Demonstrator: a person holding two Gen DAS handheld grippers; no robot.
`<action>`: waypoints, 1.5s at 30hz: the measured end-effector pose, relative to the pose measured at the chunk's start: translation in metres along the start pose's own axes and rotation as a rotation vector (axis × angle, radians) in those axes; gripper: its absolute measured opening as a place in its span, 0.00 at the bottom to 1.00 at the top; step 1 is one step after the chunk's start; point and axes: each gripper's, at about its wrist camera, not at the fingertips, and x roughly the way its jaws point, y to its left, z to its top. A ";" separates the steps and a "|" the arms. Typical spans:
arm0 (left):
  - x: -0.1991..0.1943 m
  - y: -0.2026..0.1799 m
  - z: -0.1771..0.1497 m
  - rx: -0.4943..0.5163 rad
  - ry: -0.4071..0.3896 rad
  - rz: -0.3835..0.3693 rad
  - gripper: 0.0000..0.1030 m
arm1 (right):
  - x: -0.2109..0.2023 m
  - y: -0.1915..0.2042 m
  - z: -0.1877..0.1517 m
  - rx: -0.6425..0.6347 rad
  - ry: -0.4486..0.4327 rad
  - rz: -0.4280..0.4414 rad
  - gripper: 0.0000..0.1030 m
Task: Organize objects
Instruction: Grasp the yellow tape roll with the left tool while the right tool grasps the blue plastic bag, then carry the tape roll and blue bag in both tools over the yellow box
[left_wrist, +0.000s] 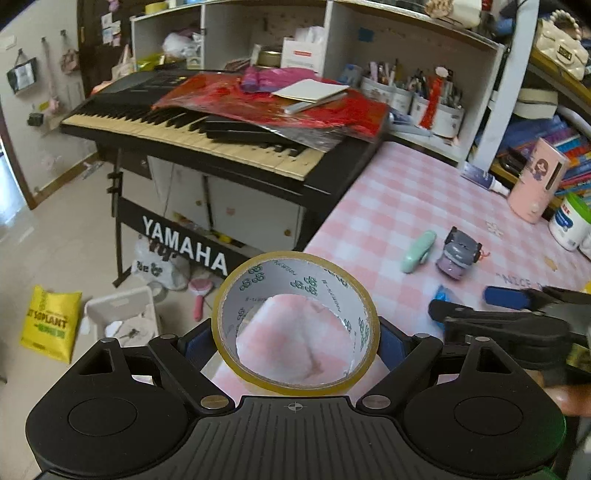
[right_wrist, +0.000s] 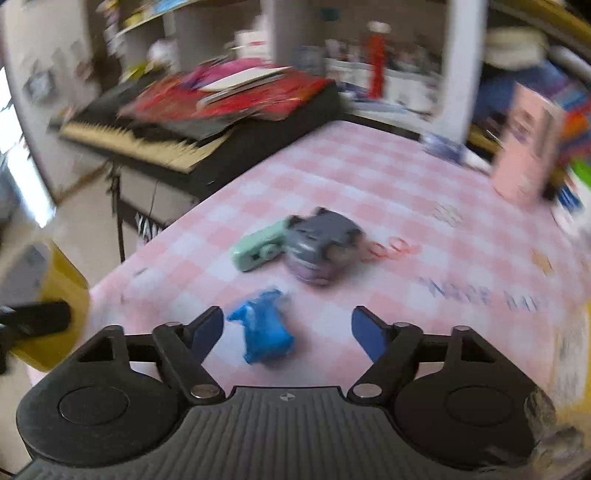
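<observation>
My left gripper (left_wrist: 295, 341) is shut on a roll of yellowish clear tape (left_wrist: 295, 321), held above the left edge of the pink checked table (left_wrist: 399, 192). The tape roll also shows blurred at the left of the right wrist view (right_wrist: 55, 291). My right gripper (right_wrist: 288, 325) is open and empty, low over the table, with a crumpled blue wrapper (right_wrist: 264, 326) lying between its fingers. Beyond it lie a mint green correction tape (right_wrist: 258, 243) and a grey-purple toy car (right_wrist: 321, 247). The right gripper also shows in the left wrist view (left_wrist: 476, 306), beside the blue wrapper (left_wrist: 445, 295).
A black keyboard piano (left_wrist: 207, 125) piled with red paper stands left of the table. A pink tumbler (left_wrist: 535, 184) and a white jar (left_wrist: 570, 223) stand at the far right. Red rubber bands (right_wrist: 391, 247) lie by the toy car. Shelves with pen cups (left_wrist: 417, 96) stand behind.
</observation>
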 end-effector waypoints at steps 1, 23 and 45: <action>-0.001 0.002 -0.001 -0.003 -0.001 0.002 0.86 | 0.006 0.003 0.002 -0.027 0.012 0.001 0.66; -0.044 -0.031 -0.009 0.110 -0.103 -0.157 0.86 | -0.098 0.001 -0.017 0.121 -0.061 -0.033 0.28; -0.123 0.009 -0.091 0.271 -0.109 -0.291 0.86 | -0.198 0.076 -0.117 0.243 -0.066 -0.170 0.28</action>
